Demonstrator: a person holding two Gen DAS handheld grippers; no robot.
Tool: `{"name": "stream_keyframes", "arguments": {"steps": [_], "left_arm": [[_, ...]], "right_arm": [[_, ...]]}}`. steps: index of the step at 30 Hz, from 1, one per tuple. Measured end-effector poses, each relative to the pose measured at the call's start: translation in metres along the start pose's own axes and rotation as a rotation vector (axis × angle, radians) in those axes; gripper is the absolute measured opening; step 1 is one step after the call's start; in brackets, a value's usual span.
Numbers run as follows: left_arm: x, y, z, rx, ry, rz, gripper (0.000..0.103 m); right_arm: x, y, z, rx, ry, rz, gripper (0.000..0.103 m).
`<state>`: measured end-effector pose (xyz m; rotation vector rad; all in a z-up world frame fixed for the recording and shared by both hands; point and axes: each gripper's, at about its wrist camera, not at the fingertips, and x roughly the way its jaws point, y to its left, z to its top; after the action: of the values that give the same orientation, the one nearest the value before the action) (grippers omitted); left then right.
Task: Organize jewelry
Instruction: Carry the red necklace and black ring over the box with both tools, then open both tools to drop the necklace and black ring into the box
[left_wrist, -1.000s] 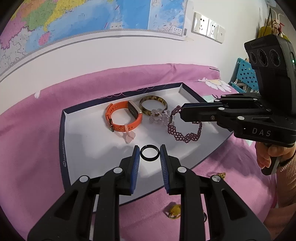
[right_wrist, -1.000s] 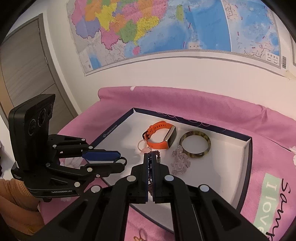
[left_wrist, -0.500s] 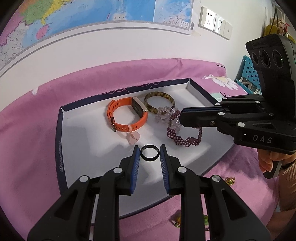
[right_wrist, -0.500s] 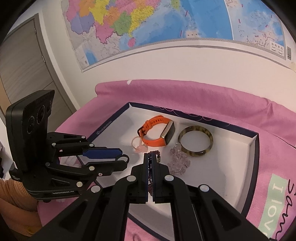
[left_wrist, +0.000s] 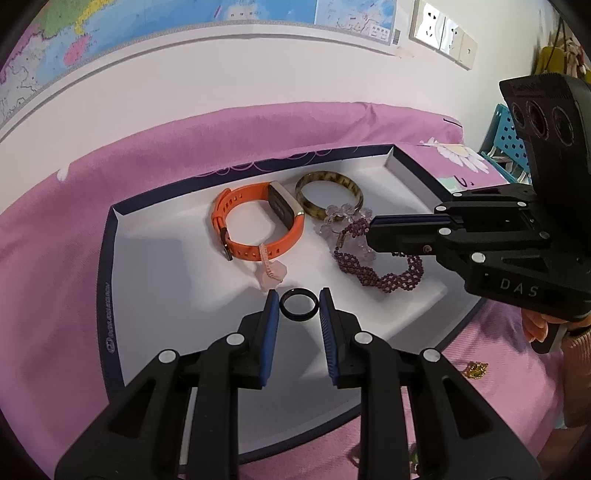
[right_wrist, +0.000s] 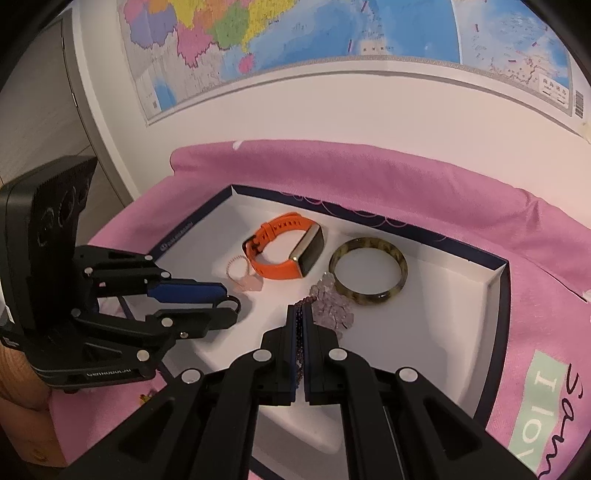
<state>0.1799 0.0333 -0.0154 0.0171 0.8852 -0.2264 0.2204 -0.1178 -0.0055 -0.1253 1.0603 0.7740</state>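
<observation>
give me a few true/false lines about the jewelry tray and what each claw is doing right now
1. The left claw holds a black ring. True.
2. The right claw is open and empty. False: it is shut on the purple bead bracelet.
3. The orange watch lies outside the tray. False: it sits inside it.
4. The mottled bangle sits in the tray right of the watch in the right wrist view. True.
5. A small gold piece lies on the pink cloth outside the tray. True.
</observation>
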Motion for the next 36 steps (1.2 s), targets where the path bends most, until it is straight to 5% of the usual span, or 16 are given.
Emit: {"name": "stream_keyframes", "arguments": {"steps": [18, 25, 36], "left_arm": [[0.004, 0.001, -0.001, -0.01, -0.003, 0.018, 0.023], [-0.011, 0.0, -0.001, -0.01, -0.046, 0.032, 0.038], [-0.067, -0.006, -0.026, 0.009, -0.15, 0.035, 0.053]], "right_arm": [[0.001, -0.003, -0.005, -0.015, 0.016, -0.052, 0.01], [-0.014, -0.003, -0.005, 0.006, -0.021, -0.05, 0.025], [-0.063, 0.017, -0.026, -0.012, -0.088, -0.002, 0.035]]}}
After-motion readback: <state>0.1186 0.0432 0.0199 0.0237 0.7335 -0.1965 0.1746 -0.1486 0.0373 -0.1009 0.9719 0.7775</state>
